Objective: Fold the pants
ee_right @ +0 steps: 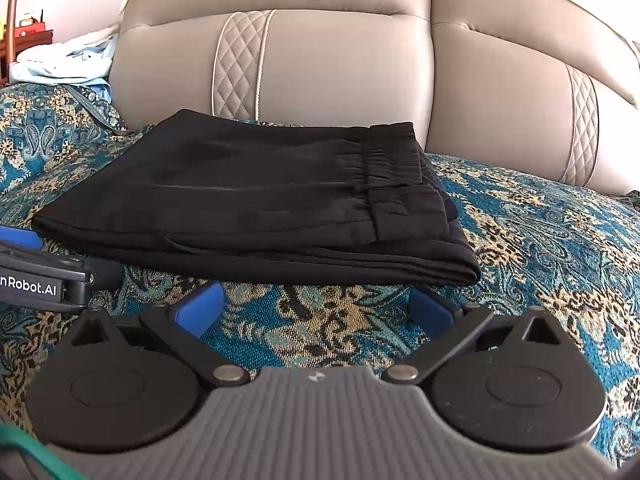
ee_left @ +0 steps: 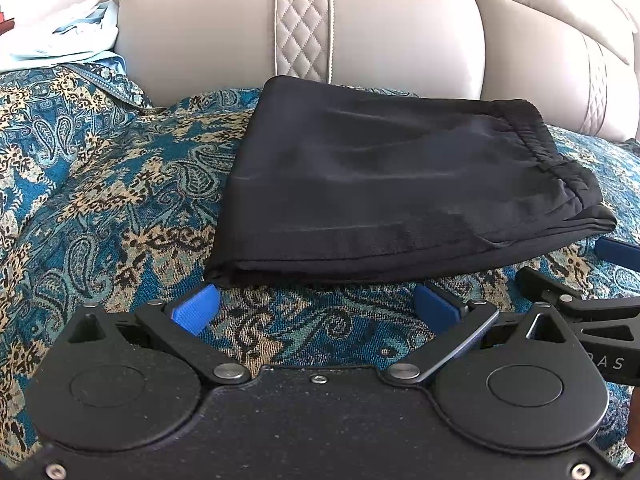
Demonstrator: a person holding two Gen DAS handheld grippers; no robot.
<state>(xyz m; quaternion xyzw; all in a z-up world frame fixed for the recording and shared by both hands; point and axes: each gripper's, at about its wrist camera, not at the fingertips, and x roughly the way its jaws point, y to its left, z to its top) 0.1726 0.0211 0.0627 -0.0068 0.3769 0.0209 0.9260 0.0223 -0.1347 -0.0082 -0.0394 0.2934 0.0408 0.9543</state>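
Left wrist view showed your left gripper [ee_left: 316,304] with both blue pads spread wide and nothing between them, just short of the near edge of the black pants [ee_left: 384,184]. The pants lay at 12 o'clock from the fingers as a compact folded stack on the paisley cover [ee_left: 80,184], with the elastic waistband [ee_left: 552,156] toward 2 o'clock and the long axis running 9 to 3. In the right wrist view your right gripper [ee_right: 316,308] was likewise spread and empty, with the stack at 12 o'clock, its right corner just ahead of the right pad. Both grippers sat about equally near. The sofa backrest [ee_right: 340,72] stood behind the stack. Judged from the layered edges, the fold appeared largely complete; any further fold would turn on the 9-to-3 axis.
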